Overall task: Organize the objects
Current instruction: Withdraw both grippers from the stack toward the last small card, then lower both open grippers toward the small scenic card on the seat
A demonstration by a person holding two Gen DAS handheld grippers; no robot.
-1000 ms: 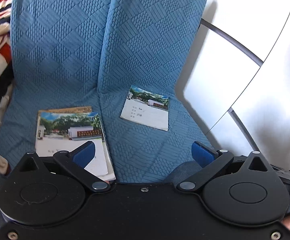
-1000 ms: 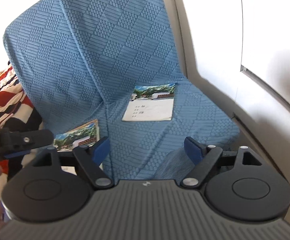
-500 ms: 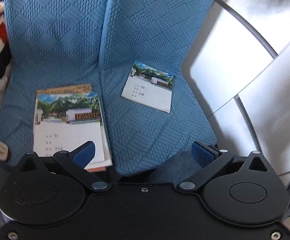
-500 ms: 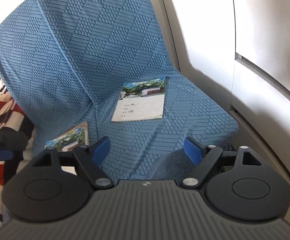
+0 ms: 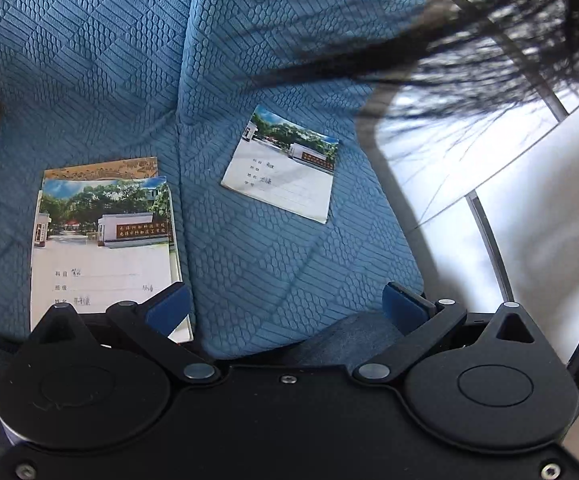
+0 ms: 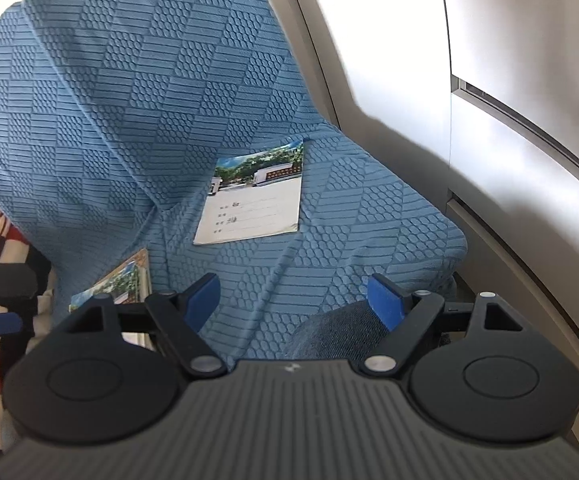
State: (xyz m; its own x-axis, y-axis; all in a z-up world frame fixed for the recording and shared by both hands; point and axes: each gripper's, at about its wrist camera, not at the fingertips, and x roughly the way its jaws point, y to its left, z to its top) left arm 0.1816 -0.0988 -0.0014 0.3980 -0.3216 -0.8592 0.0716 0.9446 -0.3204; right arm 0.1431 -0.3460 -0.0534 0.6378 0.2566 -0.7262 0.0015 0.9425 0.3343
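Both grippers have come closer to the blue quilted sofa cover (image 5: pixel 273 272); dark hair strands now cross the left view's upper right. Left gripper (image 5: pixel 285 306): blue-padded fingers (image 5: pixel 167 308) wide, nothing between them. Right gripper (image 6: pixel 295 300): fingers wide, empty. Single thin exercise book with photo cover (image 5: pixel 283 166) lies flat on the sofa cover's right seat section. Small stack of similar photo-cover books (image 5: pixel 103 248) lies on the left section, well apart from it.

One notebook (image 5: pixel 285 168) lies right of the stack (image 5: pixel 103 248) (both on the sofa (image 5: pixel 273 280)).
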